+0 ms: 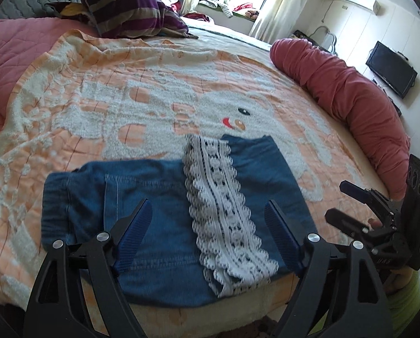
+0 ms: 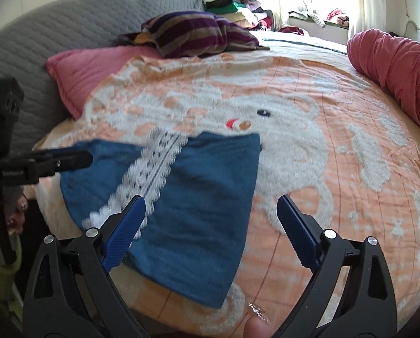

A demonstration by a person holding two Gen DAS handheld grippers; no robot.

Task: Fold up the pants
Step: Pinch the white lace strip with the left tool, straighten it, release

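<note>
Count: one pair of denim pants (image 1: 142,197), folded into a flat packet; one band of white lace trim (image 1: 224,211) running across its top face; two grippers; one orange-and-white bear blanket (image 1: 125,90) under everything; one rolled red quilt (image 1: 350,104); one striped pillow (image 1: 131,8); one pink cushion (image 2: 88,73).

Containers: none in view; the pants lie directly on the blanket, near its front edge.

Left gripper (image 1: 210,228): jaws spread wide, nothing clamped. The pants lie just ahead of and below the fingertips, the lace band passing between the two fingers in this view; no contact with the cloth visible.

Right gripper (image 2: 211,219): jaws spread wide, empty. The pants' right half lies ahead of its left finger; bare blanket lies ahead of its right finger.
</note>
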